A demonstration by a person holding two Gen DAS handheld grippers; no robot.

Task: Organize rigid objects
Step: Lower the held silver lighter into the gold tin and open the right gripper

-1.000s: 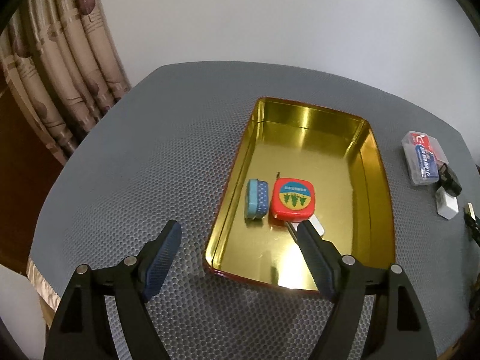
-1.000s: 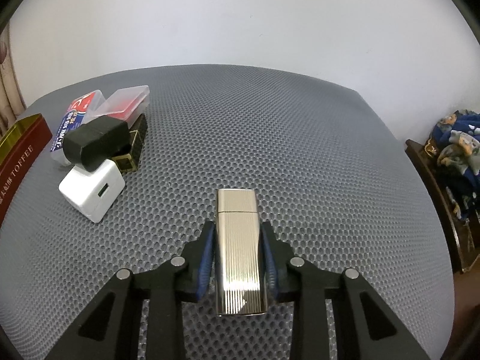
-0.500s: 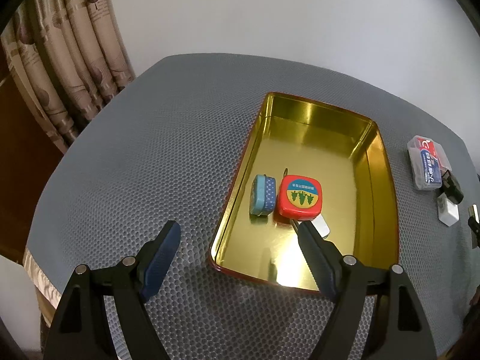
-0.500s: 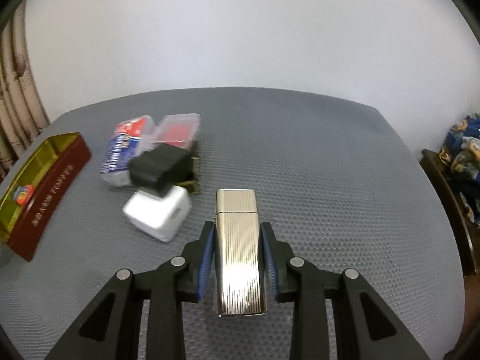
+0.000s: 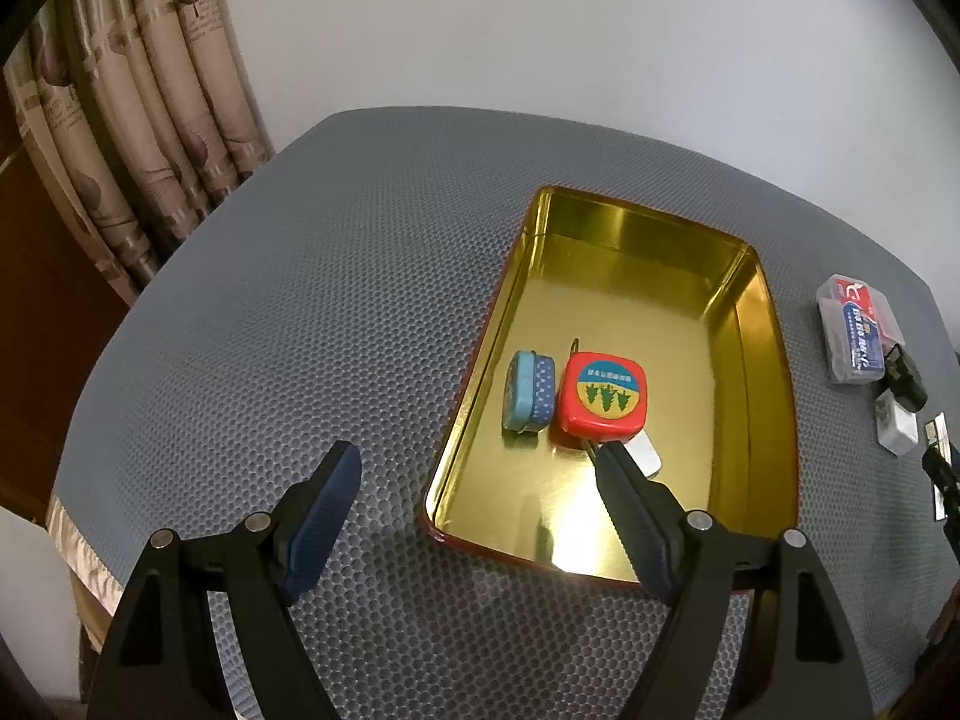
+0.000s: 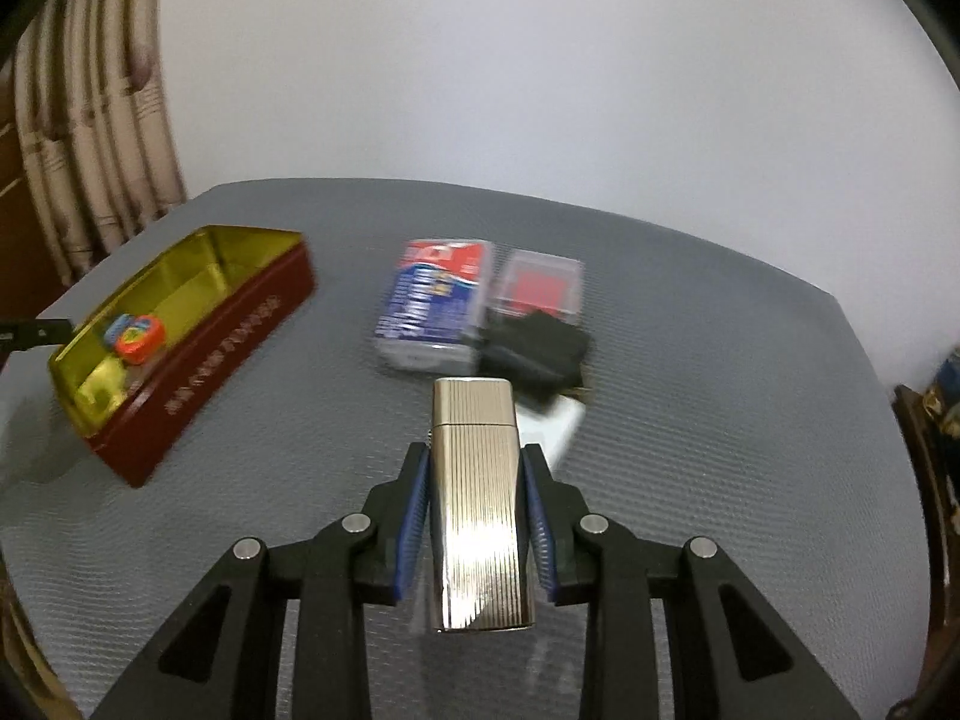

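My right gripper (image 6: 477, 468) is shut on a ribbed silver lighter (image 6: 478, 498), held above the grey mat. A gold-lined tin box with dark red walls (image 5: 762, 396) (image 6: 198, 336) lies to its left. Inside the tin lie a small blue tin (image 5: 528, 391), a red square tape measure (image 5: 603, 396) (image 6: 139, 333) and a small silver piece (image 5: 645, 457). My left gripper (image 5: 477, 468) hovers open over the tin's near corner, with nothing between its fingers.
On the mat right of the tin lie a clear case with blue and red cards (image 5: 855, 330) (image 6: 435, 306), a second clear case with red inside (image 6: 543, 288), a black adapter (image 5: 905, 378) (image 6: 534, 351) and a white charger (image 5: 896, 429) (image 6: 558, 420). Curtains (image 5: 150, 120) hang at the left.
The right gripper has lifted and swung left with the lighter, bringing the tin box into its view. The left gripper has stayed over the tin.
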